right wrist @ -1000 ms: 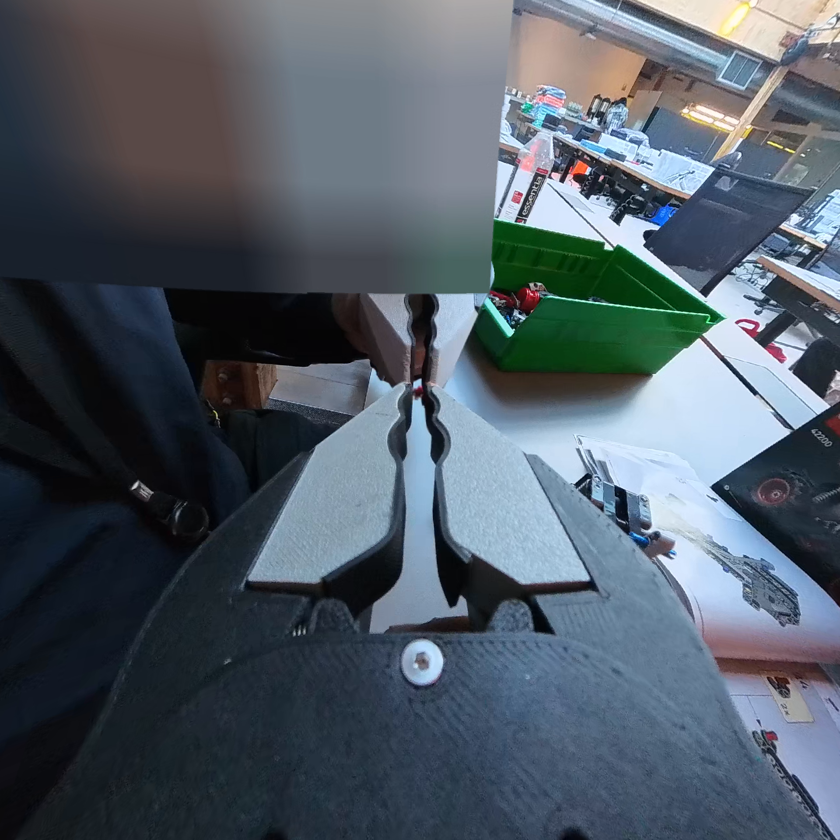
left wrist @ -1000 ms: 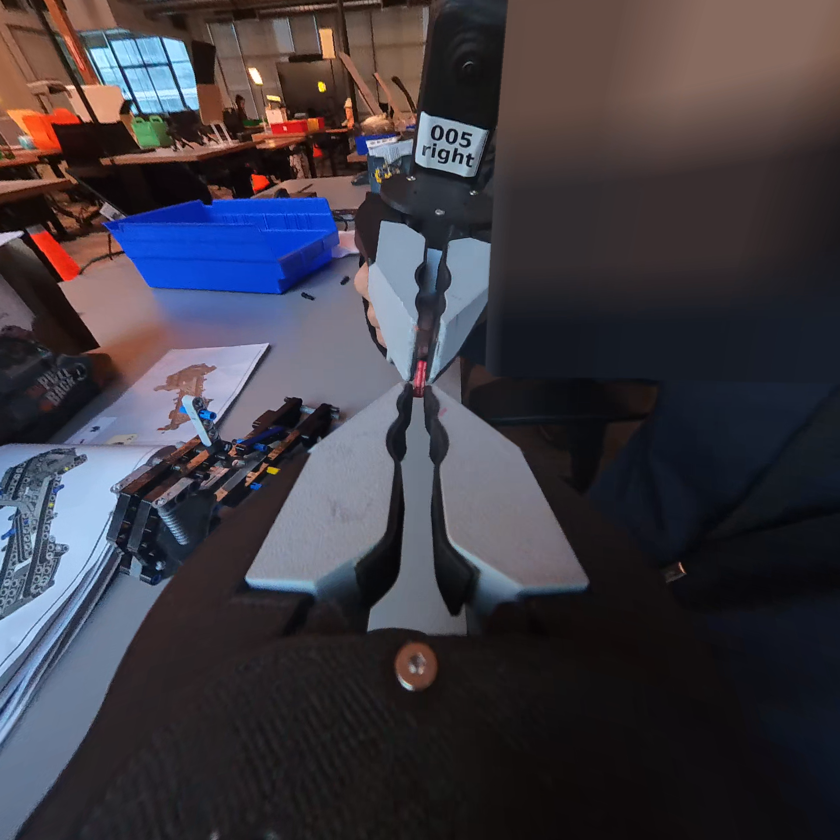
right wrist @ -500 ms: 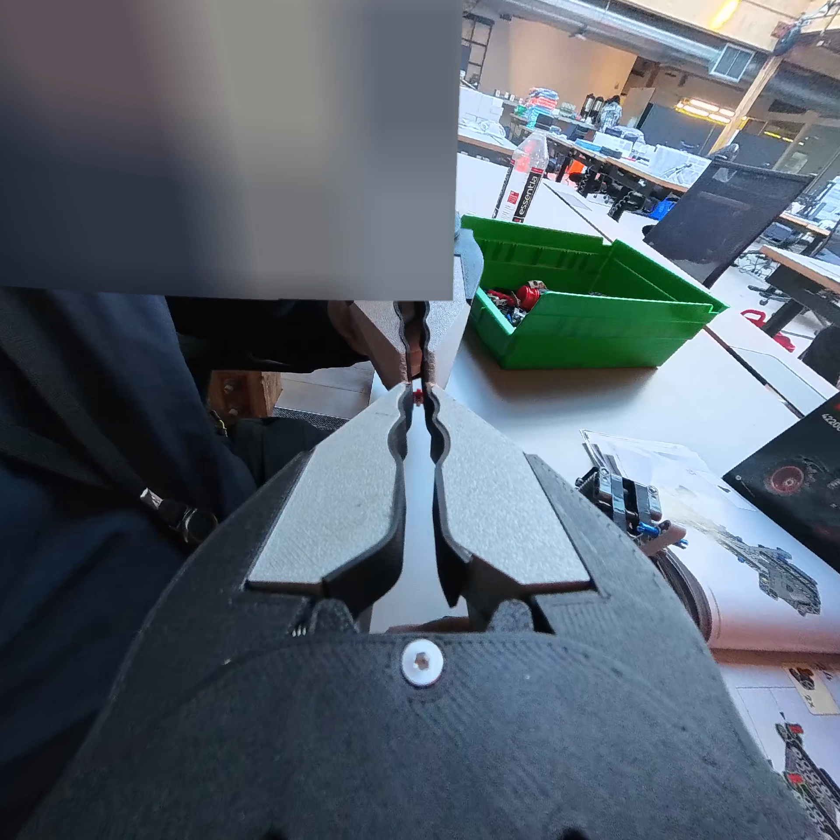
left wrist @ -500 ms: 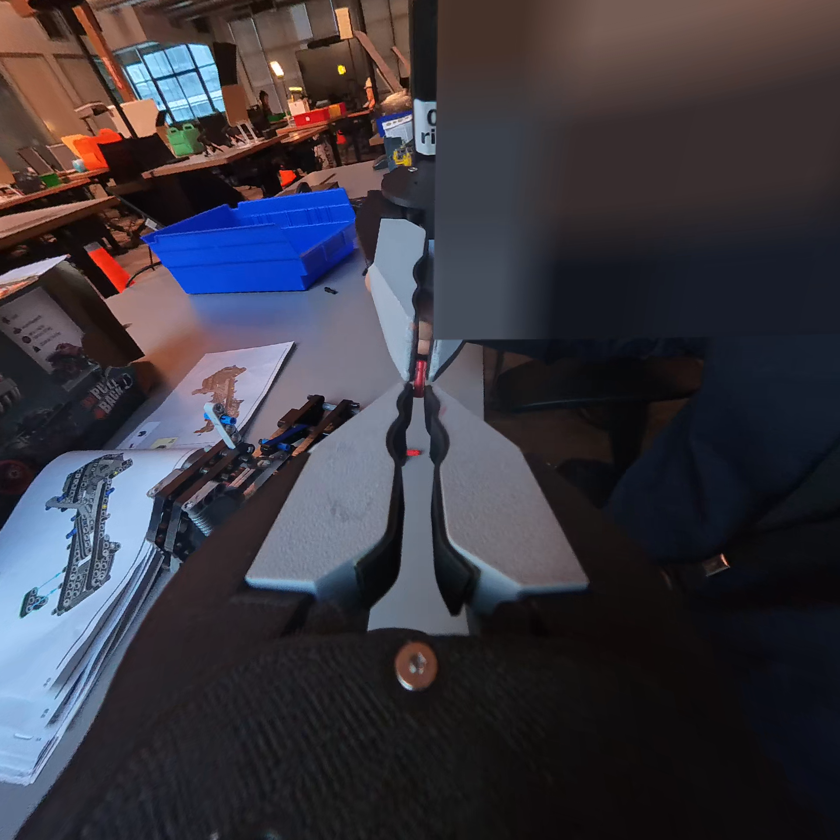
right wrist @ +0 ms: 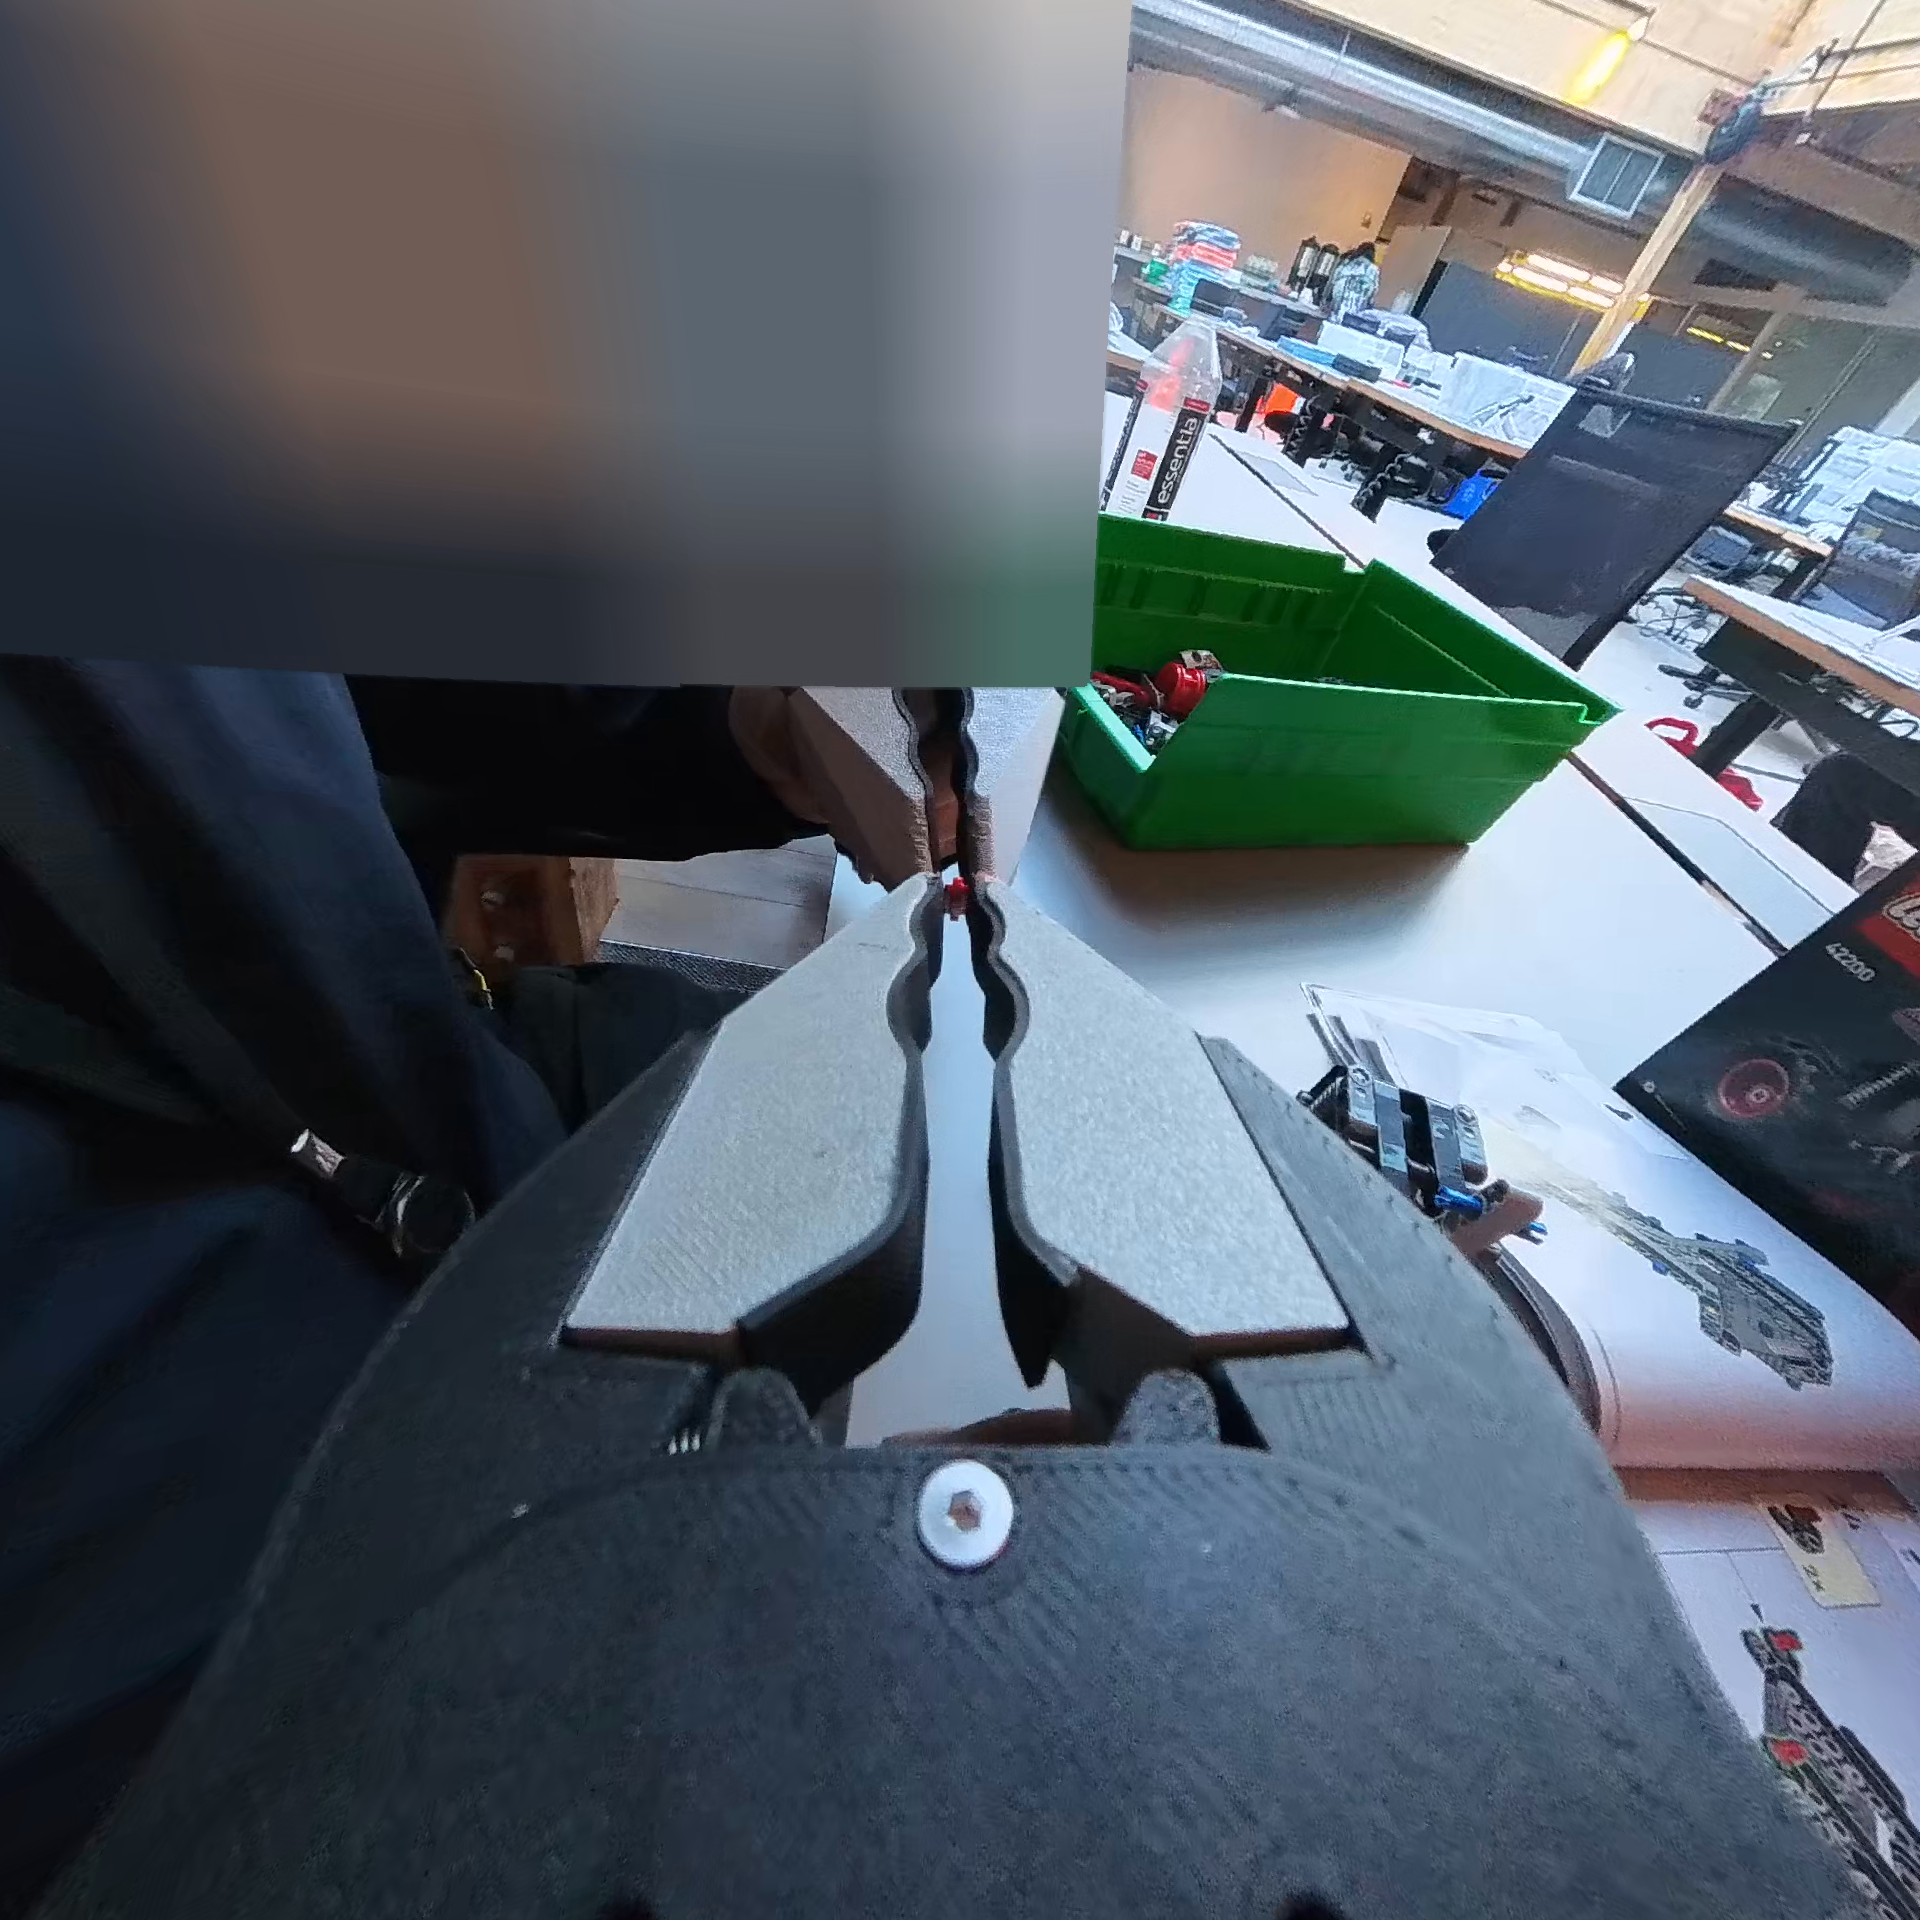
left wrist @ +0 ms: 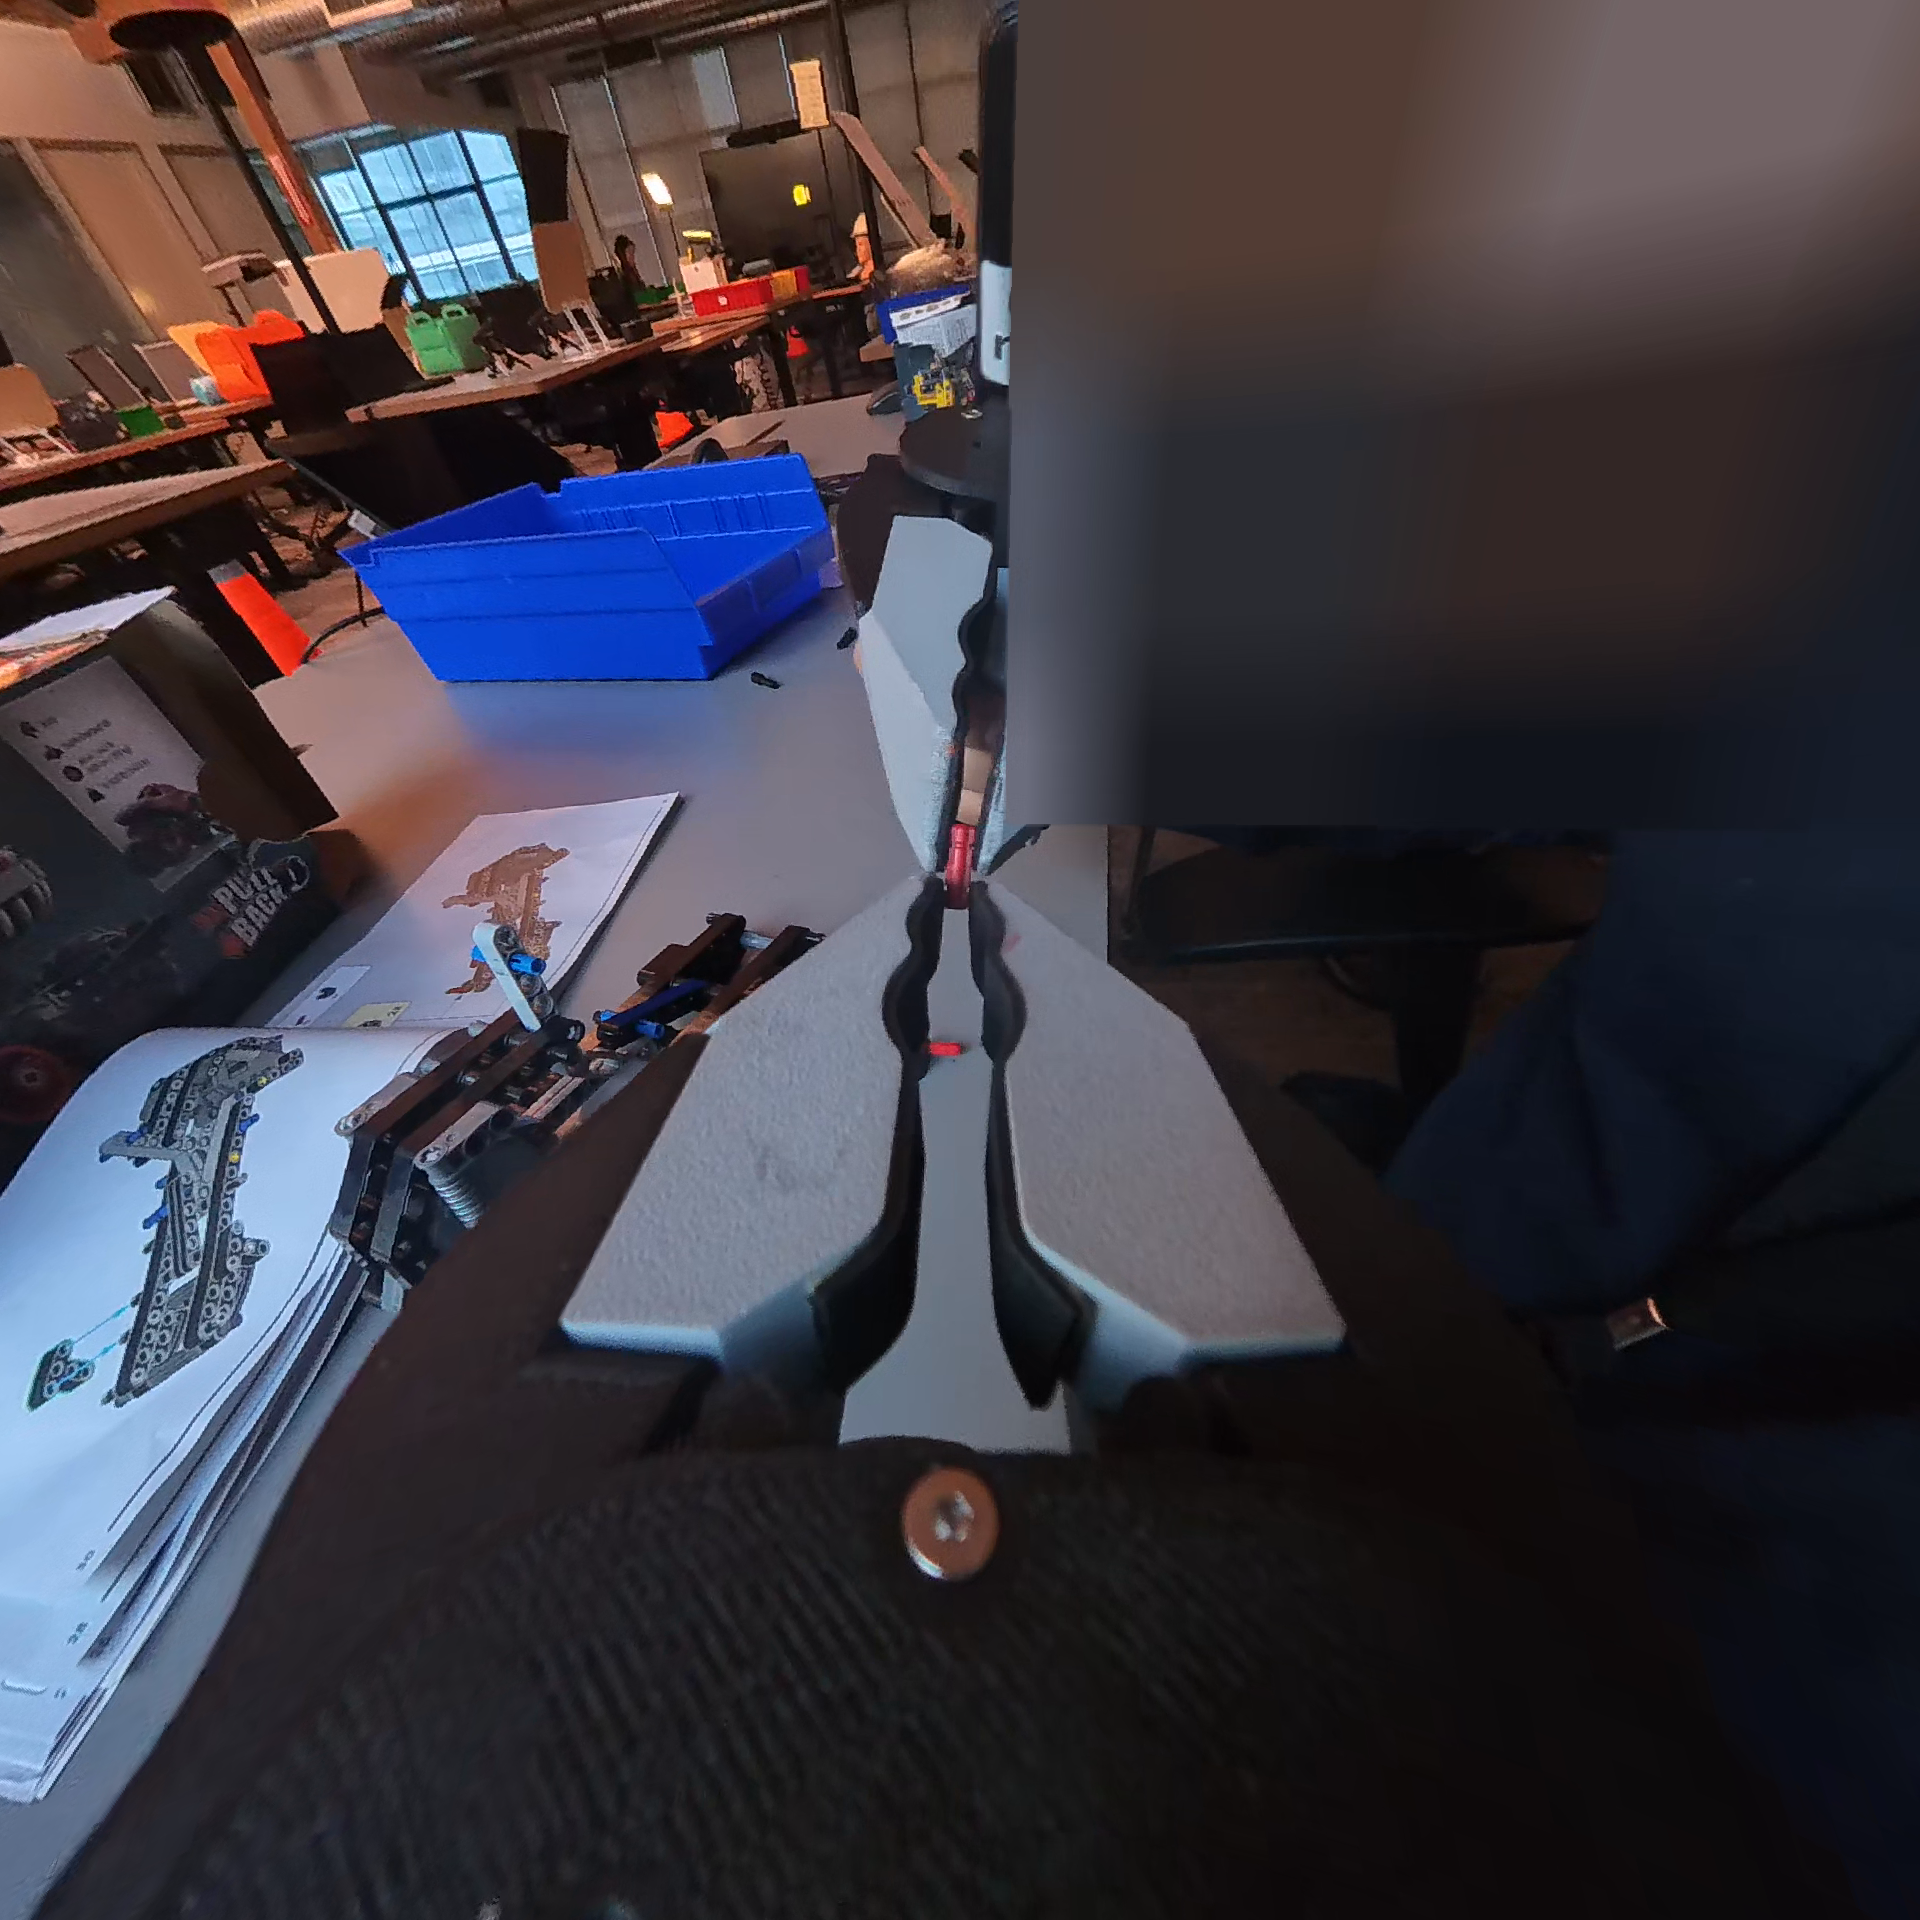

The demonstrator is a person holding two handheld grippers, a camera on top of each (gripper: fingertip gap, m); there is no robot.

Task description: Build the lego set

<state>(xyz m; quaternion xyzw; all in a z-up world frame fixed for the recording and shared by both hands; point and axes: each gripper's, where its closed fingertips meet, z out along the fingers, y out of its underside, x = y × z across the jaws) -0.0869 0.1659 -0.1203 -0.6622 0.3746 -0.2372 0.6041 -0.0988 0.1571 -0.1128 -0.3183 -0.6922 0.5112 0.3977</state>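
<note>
One small red lego pin (left wrist: 957, 854) sits pinched at both ends, held in the air above the bench (left wrist: 623, 748) edge: the left tool (left wrist: 954, 902) is clamped on its near end and the right tool (right wrist: 954, 891) on the other, tip to tip. Left of the pin lies the half-built black lego model (left wrist: 499, 1081), beside the open instruction booklet (left wrist: 156, 1226); beyond the model stands a blue bin (left wrist: 603, 582).

Grey wedge fingers (left wrist: 769, 1164) with wavy black inner edges, black ribbed body, silver screw (left wrist: 950, 1523), dark navy sleeve (right wrist: 208, 935)
</note>
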